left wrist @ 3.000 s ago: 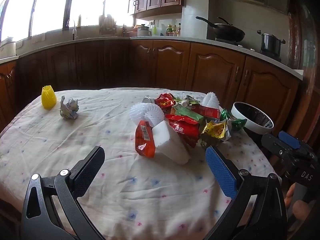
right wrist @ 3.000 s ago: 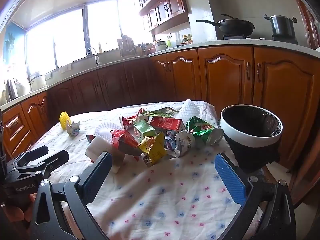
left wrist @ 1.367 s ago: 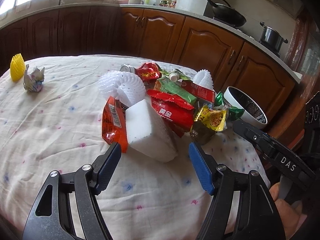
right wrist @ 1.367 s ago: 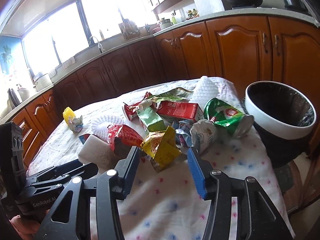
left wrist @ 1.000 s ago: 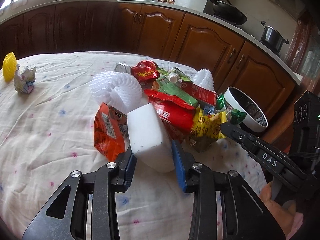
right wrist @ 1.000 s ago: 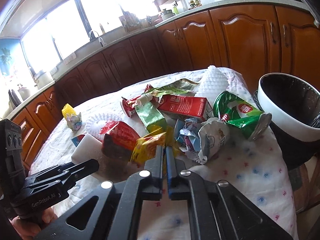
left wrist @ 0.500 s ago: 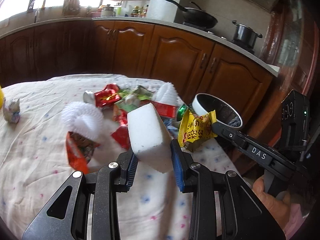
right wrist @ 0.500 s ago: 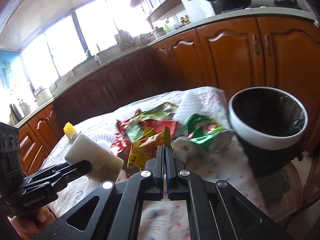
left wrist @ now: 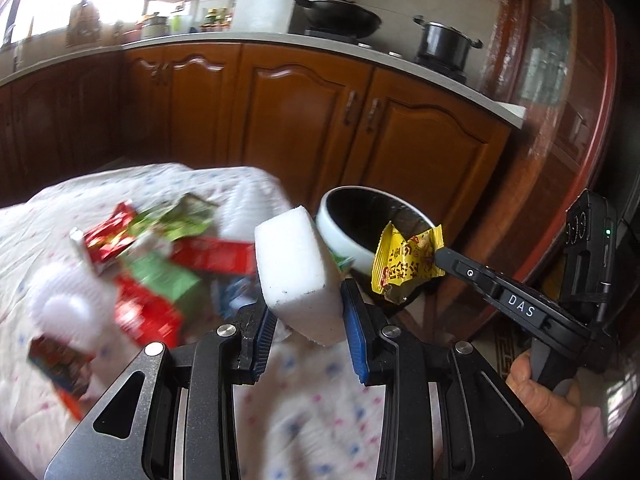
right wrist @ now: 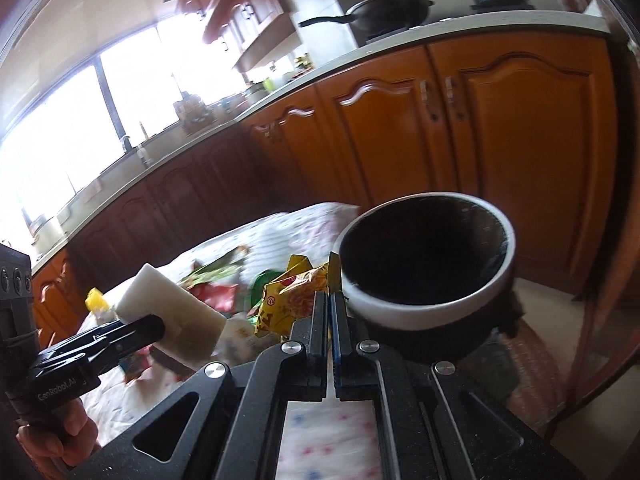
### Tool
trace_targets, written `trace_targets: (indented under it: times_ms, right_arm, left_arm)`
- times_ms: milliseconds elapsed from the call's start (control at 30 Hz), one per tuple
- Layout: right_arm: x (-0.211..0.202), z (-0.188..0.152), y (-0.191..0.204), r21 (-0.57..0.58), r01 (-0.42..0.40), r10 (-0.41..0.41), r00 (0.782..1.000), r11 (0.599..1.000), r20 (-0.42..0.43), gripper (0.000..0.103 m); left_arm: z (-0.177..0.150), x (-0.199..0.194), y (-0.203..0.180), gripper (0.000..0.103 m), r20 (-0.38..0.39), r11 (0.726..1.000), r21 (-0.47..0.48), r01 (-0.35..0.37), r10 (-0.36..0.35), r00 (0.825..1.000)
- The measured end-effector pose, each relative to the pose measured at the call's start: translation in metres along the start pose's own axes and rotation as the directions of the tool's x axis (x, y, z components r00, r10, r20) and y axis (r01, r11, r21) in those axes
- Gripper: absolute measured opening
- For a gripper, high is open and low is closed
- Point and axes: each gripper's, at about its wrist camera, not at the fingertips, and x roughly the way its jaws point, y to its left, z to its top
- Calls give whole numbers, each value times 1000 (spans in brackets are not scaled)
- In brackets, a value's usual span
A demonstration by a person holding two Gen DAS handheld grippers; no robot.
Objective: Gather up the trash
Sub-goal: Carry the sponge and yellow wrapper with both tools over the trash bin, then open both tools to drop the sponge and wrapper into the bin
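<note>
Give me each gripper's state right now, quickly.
Left gripper: shut on the white rectangular foam block, lifted off the table.
Right gripper: shut on the crinkled yellow snack wrapper, near the white-rimmed black bin.

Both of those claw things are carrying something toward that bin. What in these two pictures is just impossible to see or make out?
- Inside of the bin: right wrist view shows only black; contents cannot be told.
- Trash pile on the table: motion blur in the left wrist view; labels unreadable.
- Yellow wrapper: lower part hidden behind the right gripper fingers.
- White foam block: its bottom end hidden between the left gripper fingers.
- Bin's base: cut off behind the grippers in both views.
</note>
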Motion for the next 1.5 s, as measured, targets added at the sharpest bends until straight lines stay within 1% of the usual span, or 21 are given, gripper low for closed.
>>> trace_targets:
  times_ms: [167, 267, 467, 567, 667, 733, 1000, 1067, 1100, 1133, 1167, 1200, 1233, 1267, 1400, 1500]
  right_arm:
    - [1, 13, -25, 17, 55, -55, 998, 998, 13, 1]
    - [5, 23, -38, 16, 82, -82, 996, 997, 20, 1]
    - [18, 41, -58, 8, 122, -122, 992, 992, 16, 1]
    - [24, 47, -68, 10, 135, -135, 991, 991, 7, 1]
    - [31, 51, -77, 14, 144, -144, 990, 989, -7, 2]
    - [36, 52, -80, 13, 151, -151, 988, 988, -21, 2]
    - [58, 56, -94, -3, 165, -165, 983, 986, -80, 2]
    - [65, 57, -98, -2, 164, -163, 982, 986, -96, 7]
    - [69, 57, -99, 1, 158, -157, 982, 987, -106, 8]
    - [72, 59, -100, 6, 153, -151, 982, 988, -114, 11]
    - [74, 59, -101, 14, 148, -145, 982, 989, -117, 28]
    - [74, 59, -102, 20, 146, -143, 983, 989, -114, 39]
    - [72, 58, -103, 24, 140, -137, 985, 990, -108, 54]
    - [70, 58, -103, 28, 136, -133, 986, 990, -99, 56]
    - [61, 56, -103, 46, 120, -116, 990, 992, -79, 57]
    - [52, 53, -99, 59, 108, -105, 993, 992, -61, 66]
  left_arm:
    - [15, 26, -25, 30, -20, 999, 28, 33, -33, 999]
    - [24, 41, -41, 30, -24, 998, 62, 31, -30, 999]
    - [44, 69, -59, 30, -46, 995, 90, 35, -31, 998]
    - [55, 89, -67, 30, -65, 994, 106, 33, -26, 998]
    - [62, 108, -71, 31, -94, 994, 98, 39, -29, 995]
    - [63, 119, -74, 31, -118, 995, 87, 54, -43, 992]
    - [63, 156, -87, 32, -178, 995, 92, 47, -30, 984]
    - [63, 161, -89, 35, -192, 994, 98, 42, -22, 981]
    - [62, 163, -90, 35, -196, 994, 100, 37, -16, 981]
    - [63, 164, -90, 38, -198, 995, 99, 33, -12, 980]
    - [63, 165, -90, 45, -203, 995, 94, 30, -10, 979]
    - [63, 165, -89, 50, -205, 996, 87, 30, -11, 979]
    - [64, 163, -88, 61, -202, 996, 81, 24, -7, 979]
    - [65, 163, -87, 66, -197, 997, 78, 20, -4, 980]
    - [64, 153, -82, 66, -177, 998, 66, 18, -6, 984]
    - [62, 141, -76, 67, -159, 999, 44, 24, -17, 987]
